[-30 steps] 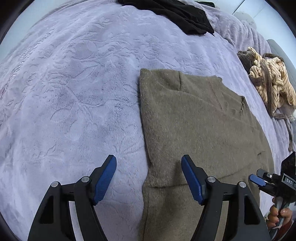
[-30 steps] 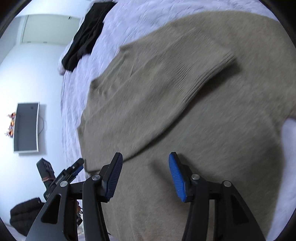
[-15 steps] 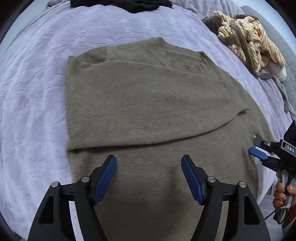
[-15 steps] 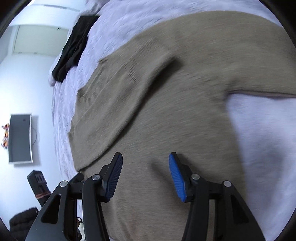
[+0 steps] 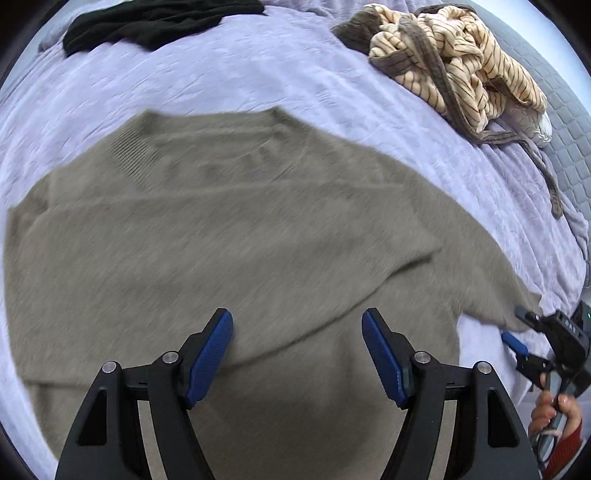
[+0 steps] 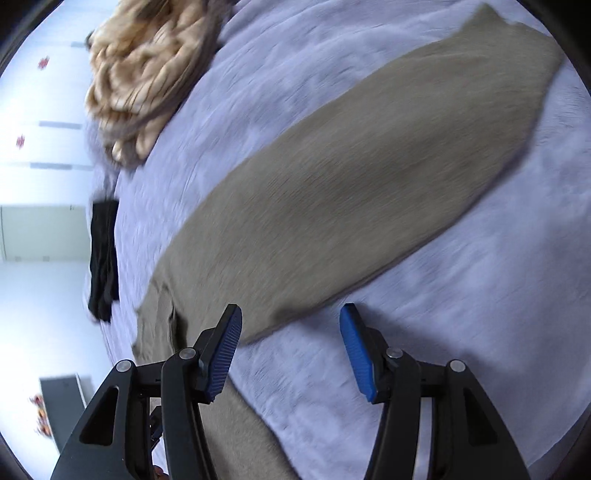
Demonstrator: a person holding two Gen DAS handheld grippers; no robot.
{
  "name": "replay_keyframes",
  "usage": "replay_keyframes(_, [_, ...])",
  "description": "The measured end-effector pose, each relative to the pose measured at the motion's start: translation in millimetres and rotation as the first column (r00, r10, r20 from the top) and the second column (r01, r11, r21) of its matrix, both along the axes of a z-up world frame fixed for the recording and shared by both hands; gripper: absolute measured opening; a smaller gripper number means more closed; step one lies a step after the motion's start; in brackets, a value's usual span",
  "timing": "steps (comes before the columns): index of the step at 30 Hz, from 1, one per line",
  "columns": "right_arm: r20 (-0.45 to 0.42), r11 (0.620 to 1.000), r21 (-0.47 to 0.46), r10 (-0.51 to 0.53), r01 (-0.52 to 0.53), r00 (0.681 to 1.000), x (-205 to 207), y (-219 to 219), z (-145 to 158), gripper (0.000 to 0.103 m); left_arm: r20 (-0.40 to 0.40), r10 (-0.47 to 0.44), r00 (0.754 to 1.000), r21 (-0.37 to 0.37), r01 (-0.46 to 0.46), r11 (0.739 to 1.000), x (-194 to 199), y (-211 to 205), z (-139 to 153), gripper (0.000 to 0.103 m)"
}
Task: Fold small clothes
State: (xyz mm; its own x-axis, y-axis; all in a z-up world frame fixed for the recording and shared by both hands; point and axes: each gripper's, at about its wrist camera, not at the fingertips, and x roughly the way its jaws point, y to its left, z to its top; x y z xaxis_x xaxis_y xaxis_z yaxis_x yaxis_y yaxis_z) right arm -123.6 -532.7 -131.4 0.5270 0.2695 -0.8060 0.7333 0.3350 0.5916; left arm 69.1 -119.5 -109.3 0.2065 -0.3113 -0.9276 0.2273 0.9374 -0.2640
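Both claws have swung across since half a second ago: left claw [image 5: 297,350] gapes empty above the olive-brown knitted sweater [image 5: 221,240] lying flat on the lilac bedspread [image 5: 258,66], right claw [image 6: 290,345] likewise wide and empty by its outstretched sleeve [image 6: 388,177], presumably lining up a fold.

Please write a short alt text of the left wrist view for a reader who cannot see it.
An open left gripper hovers over a taupe sweater spread on a lavender bedspread, one sleeve folded across it. Beyond lie a black garment and a striped cream garment; the right gripper shows at the right edge.
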Motion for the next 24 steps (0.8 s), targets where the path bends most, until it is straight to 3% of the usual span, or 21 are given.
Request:
replay_keyframes(7, [0.027,0.984,0.071,-0.166,0.164,0.986,-24.3,-41.7,-17.4,0.059,0.018,-0.044,0.999,0.079,0.043,0.996,26.2,-66.7,-26.6,0.073])
replay_keyframes(10, [0.062,0.973,0.096,-0.215,0.208,0.975,-22.8,-47.8,-21.8,0.059,0.052,-0.095,0.994,0.137,0.087,0.987,21.2,-84.0,-32.9,0.085])
replay_keyframes(13, [0.109,0.959,0.132,-0.266,0.251,0.958,-22.2,-56.3,-25.7,0.059,0.06,-0.148,0.987,0.188,0.134,0.973,16.3,-92.4,-36.1,0.086])
replay_keyframes(15, [0.148,0.937,0.195,-0.321,0.29,0.936,-20.9,-60.9,-29.5,0.06,0.05,-0.145,0.988,0.17,0.134,0.976,17.6,-89.8,-33.6,0.086])
replay_keyframes(17, [0.178,0.916,0.256,-0.359,0.309,0.916,-22.3,-63.0,-29.9,0.048,0.031,-0.122,0.992,0.13,0.117,0.985,20.4,-81.5,-28.7,0.086])
replay_keyframes(18, [0.199,0.91,0.284,-0.366,0.304,0.909,-19.7,-63.6,-29.1,0.026,0.026,-0.112,0.993,0.113,0.109,0.988,21.4,-77.4,-25.5,0.086])
replay_keyframes(19, [0.22,0.907,0.301,-0.367,0.295,0.904,-17.1,-63.4,-26.4,0.013,0.027,-0.104,0.994,0.1,0.101,0.99,21.5,-71.7,-21.5,0.086])
replay_keyframes(21, [0.269,0.915,0.309,-0.347,0.261,0.898,-5.3,-61.7,-16.2,0.013,0.042,-0.091,0.995,0.089,0.087,0.992,19.1,-57.8,-12.7,0.086])
replay_keyframes(24, [0.349,0.956,0.257,-0.227,0.14,0.909,29.4,-50.7,11.5,0.013,0.071,-0.076,0.995,0.075,0.071,0.995,12.2,-33.7,0.9,0.086])
